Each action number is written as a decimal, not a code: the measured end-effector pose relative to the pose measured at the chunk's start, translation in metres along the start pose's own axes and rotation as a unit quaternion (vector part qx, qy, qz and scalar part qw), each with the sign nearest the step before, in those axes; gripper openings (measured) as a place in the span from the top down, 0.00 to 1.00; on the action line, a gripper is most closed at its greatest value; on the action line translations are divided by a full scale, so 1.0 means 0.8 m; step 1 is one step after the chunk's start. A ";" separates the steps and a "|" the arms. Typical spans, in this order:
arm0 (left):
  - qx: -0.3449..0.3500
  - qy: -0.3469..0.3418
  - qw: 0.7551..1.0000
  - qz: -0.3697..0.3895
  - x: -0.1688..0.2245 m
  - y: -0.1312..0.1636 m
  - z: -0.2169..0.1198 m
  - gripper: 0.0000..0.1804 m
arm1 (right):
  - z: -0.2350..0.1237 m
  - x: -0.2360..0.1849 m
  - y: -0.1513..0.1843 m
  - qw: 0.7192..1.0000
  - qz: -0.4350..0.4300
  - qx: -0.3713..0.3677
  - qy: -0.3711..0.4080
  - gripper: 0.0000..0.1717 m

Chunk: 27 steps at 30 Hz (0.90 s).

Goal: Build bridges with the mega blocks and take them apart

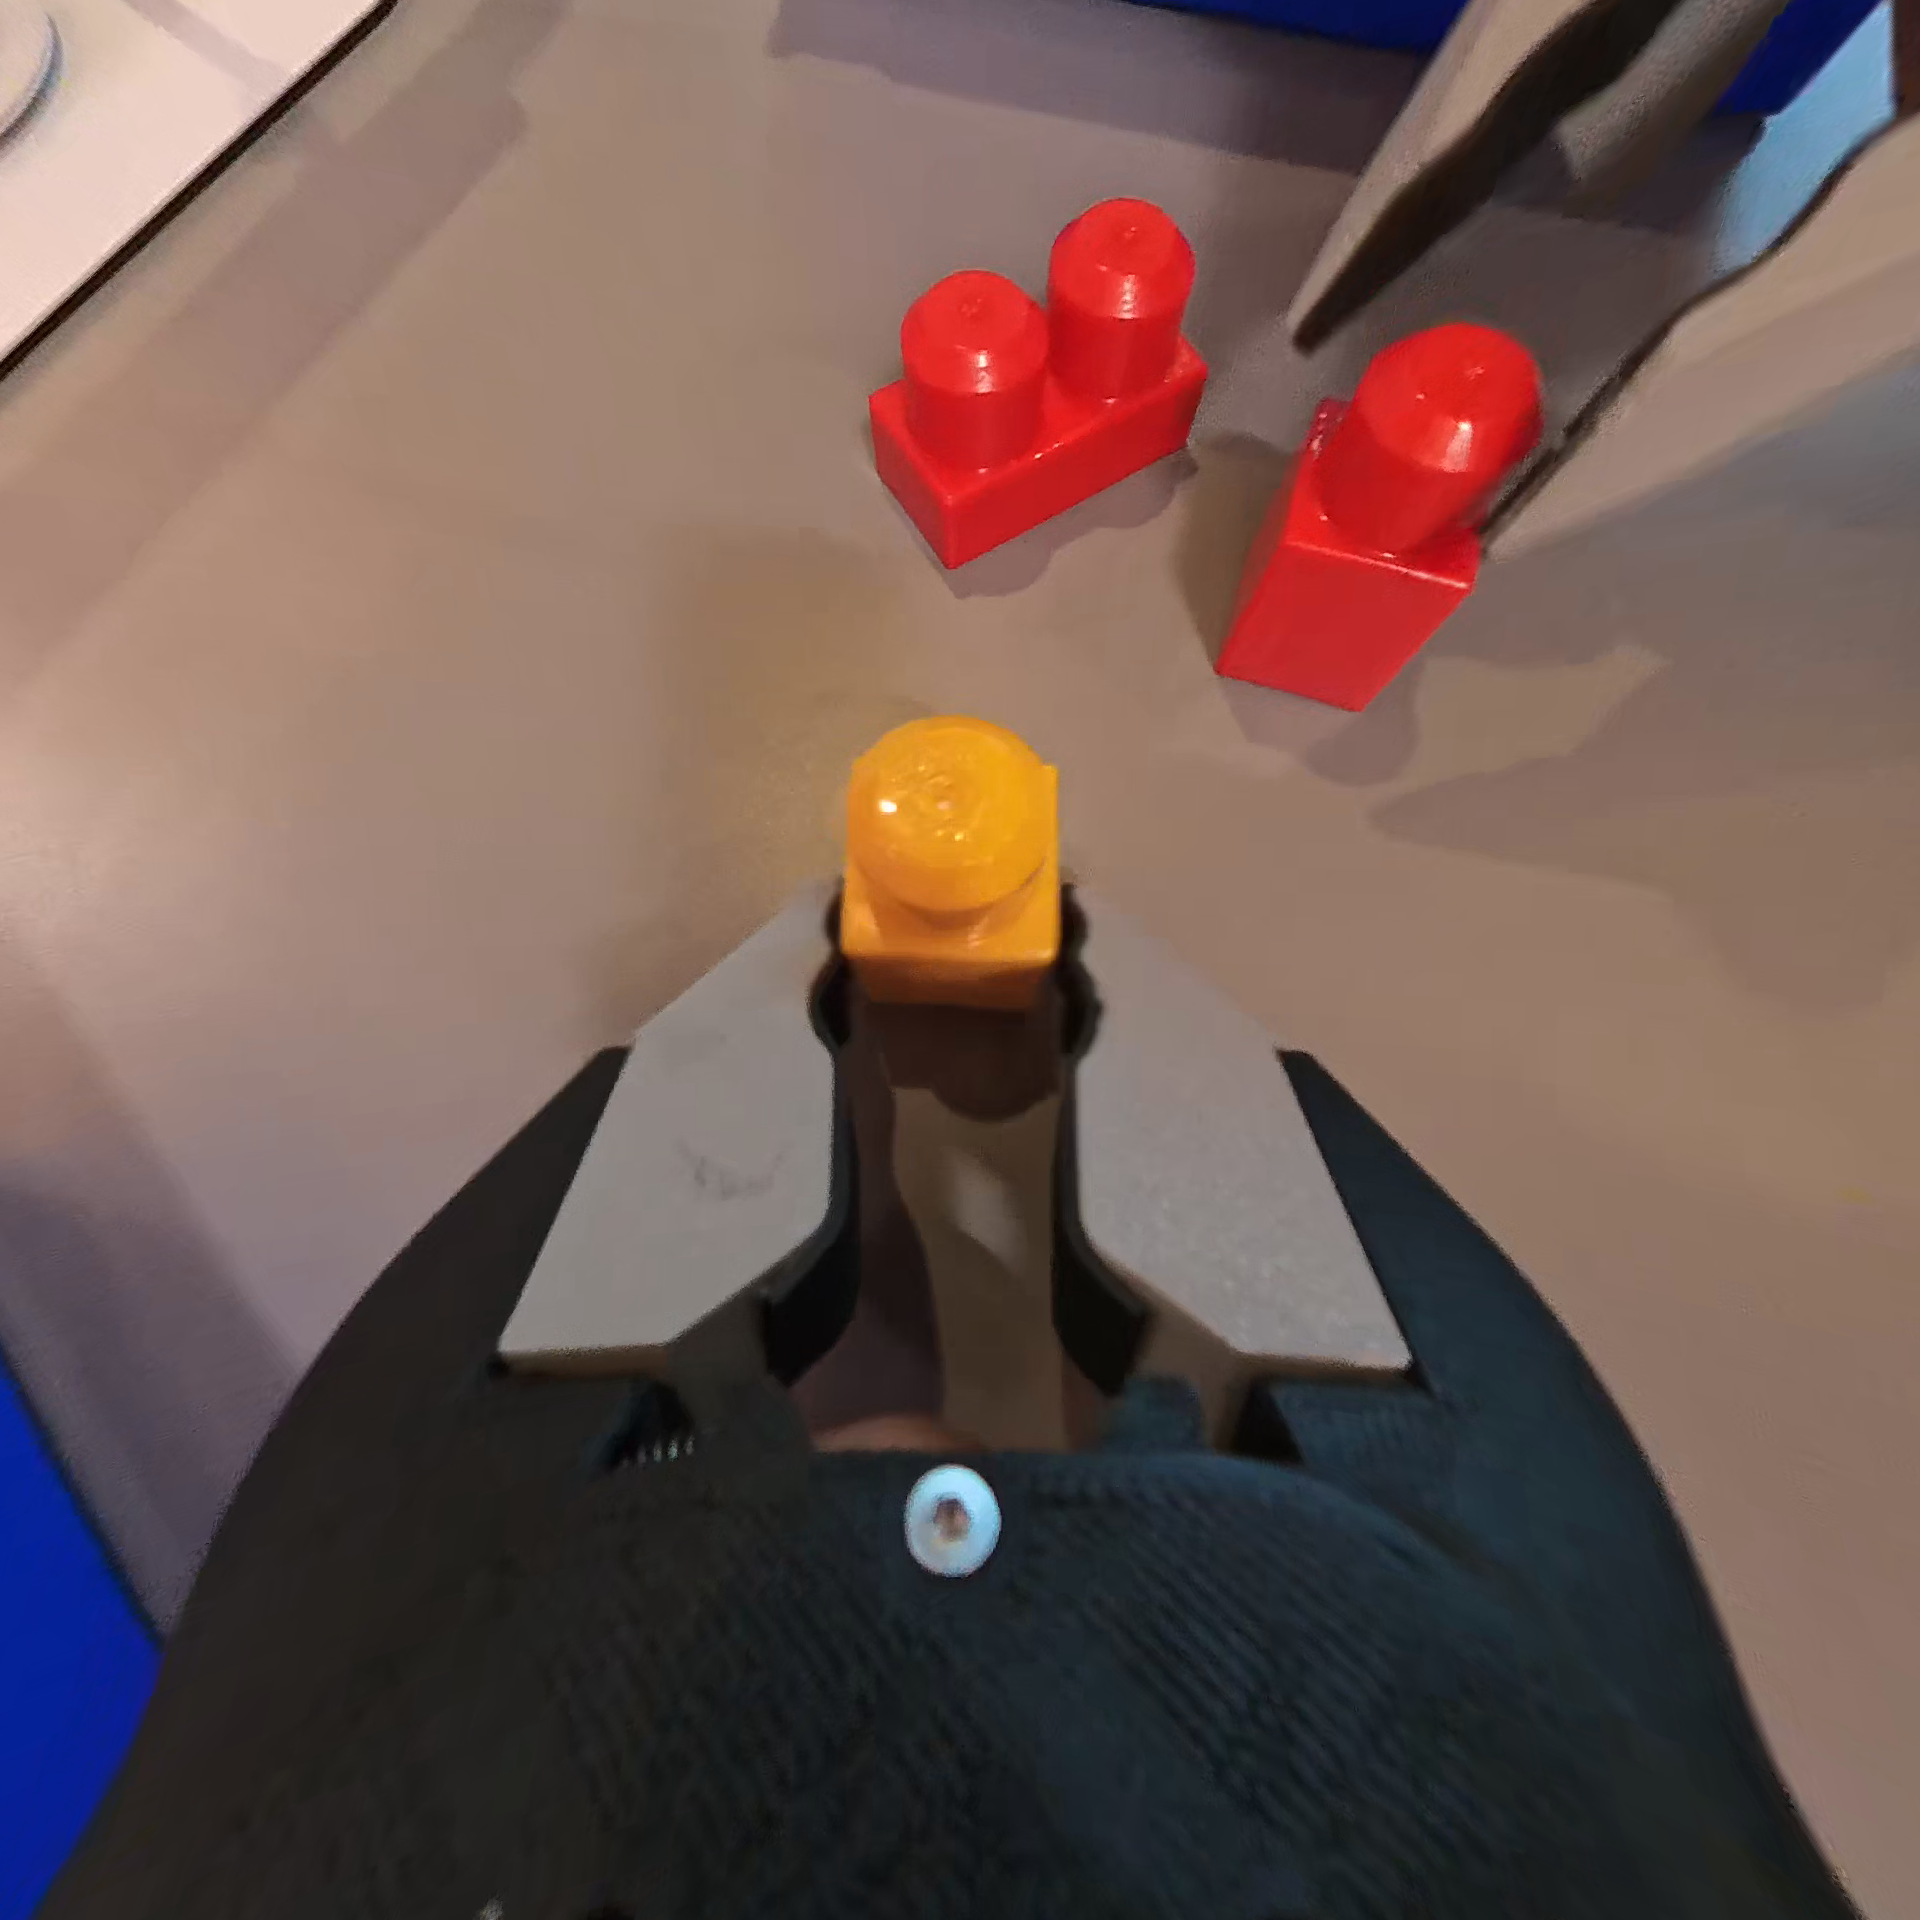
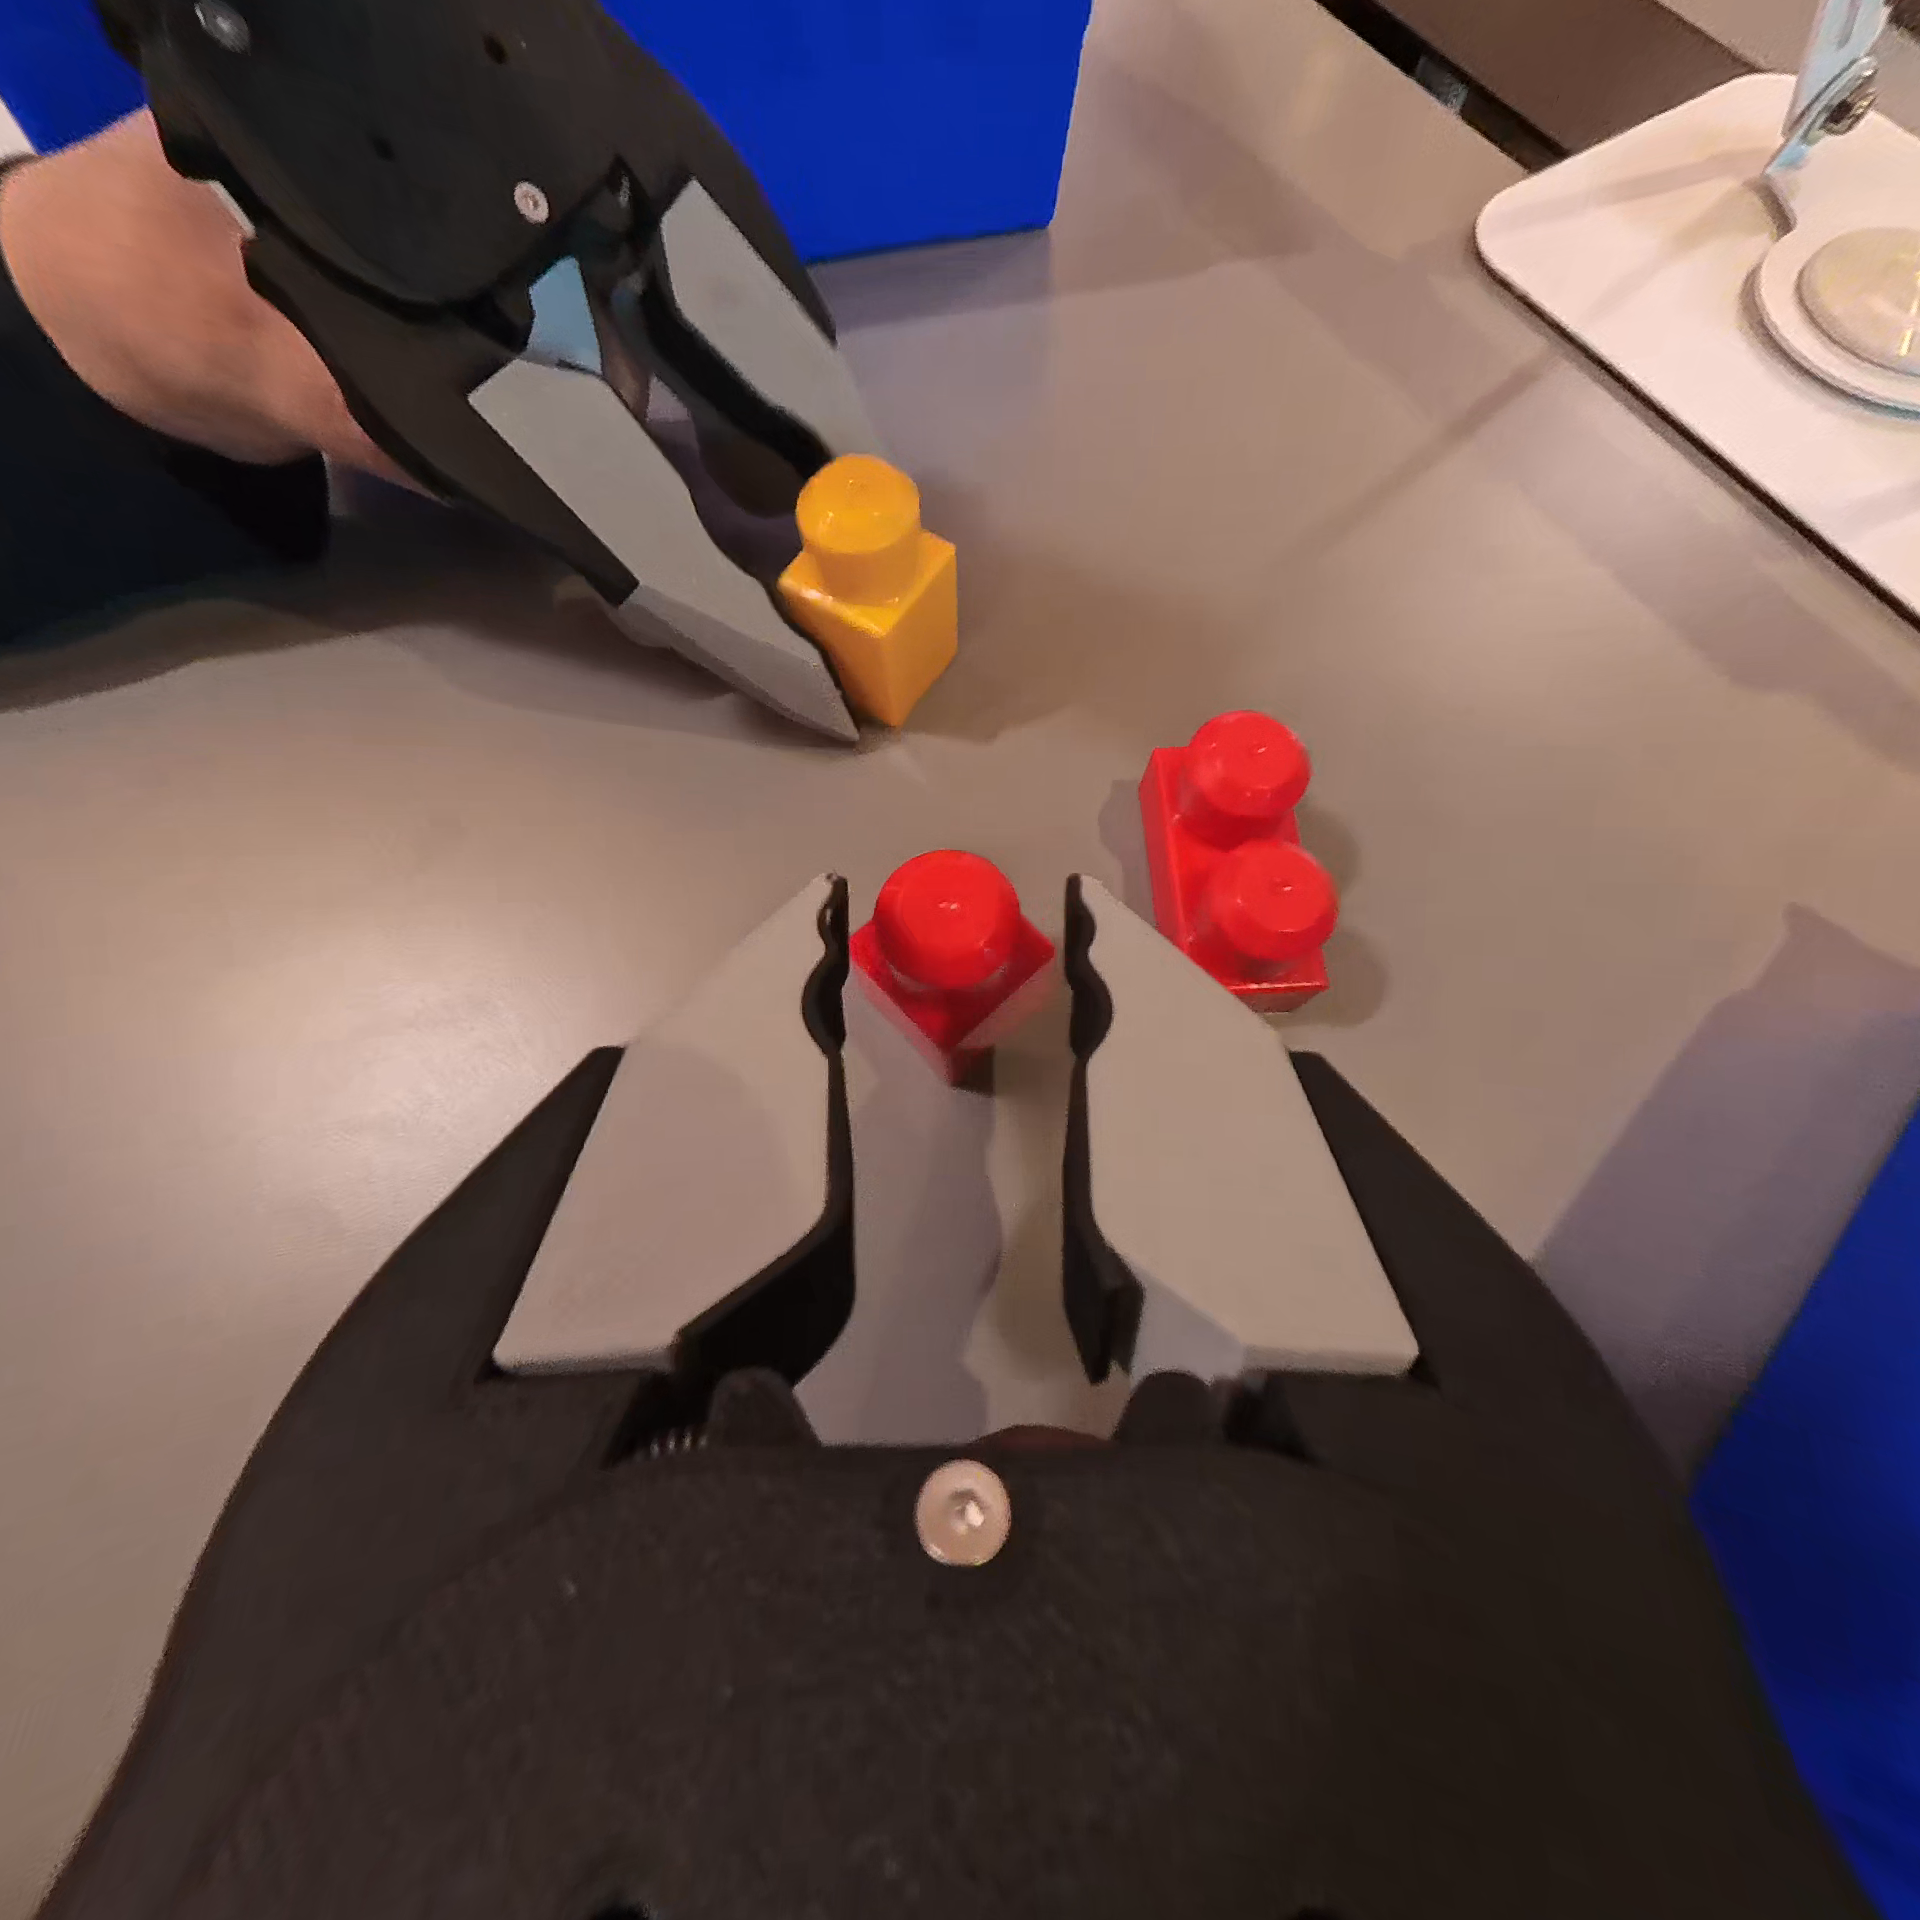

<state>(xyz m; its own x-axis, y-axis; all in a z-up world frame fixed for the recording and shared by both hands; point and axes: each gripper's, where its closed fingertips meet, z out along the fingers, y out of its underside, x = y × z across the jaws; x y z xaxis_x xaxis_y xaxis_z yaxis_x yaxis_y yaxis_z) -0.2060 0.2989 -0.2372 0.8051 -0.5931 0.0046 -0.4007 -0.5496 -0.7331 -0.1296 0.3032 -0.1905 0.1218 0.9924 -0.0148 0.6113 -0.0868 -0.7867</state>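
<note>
From my station both feeds are evenly bright under soft overhead light with a warm cast. Shadows on the grey table are soft-edged and fall toward 4 o'clock from the red blocks. A small glare spot sits on the orange block's stud, which looks slightly soft. I see motion blur on the gripper body at 6 o'clock, and wide-angle bending stretches the frame edges, strongest at the corners.

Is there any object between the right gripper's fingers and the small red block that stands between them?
Nothing visible is in the way. The single-stud red block stands upright on the table between the open fingers of the right gripper, with clear gaps on both sides. The two-stud red block lies outside, to the right.
</note>
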 end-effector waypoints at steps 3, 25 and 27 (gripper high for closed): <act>-0.002 0.019 1.000 0.015 0.004 0.004 -0.004 0.81 | -0.014 0.020 -0.018 0.998 0.027 0.051 0.005 0.75; 0.001 0.107 0.994 -0.005 0.024 0.008 -0.015 0.81 | 0.067 0.089 0.013 0.994 0.032 -0.094 0.040 0.81; 0.003 0.105 0.994 -0.006 0.024 0.006 -0.015 0.81 | 0.068 0.087 0.013 0.995 0.026 -0.091 0.035 0.82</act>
<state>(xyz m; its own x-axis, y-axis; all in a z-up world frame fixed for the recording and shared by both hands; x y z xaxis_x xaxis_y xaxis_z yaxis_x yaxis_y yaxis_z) -0.1978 0.2776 -0.2327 0.7003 -0.6966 0.1561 -0.3881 -0.5550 -0.7358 -0.1573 0.3759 -0.2335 0.2080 0.9781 -0.0051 0.7332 -0.1594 -0.6610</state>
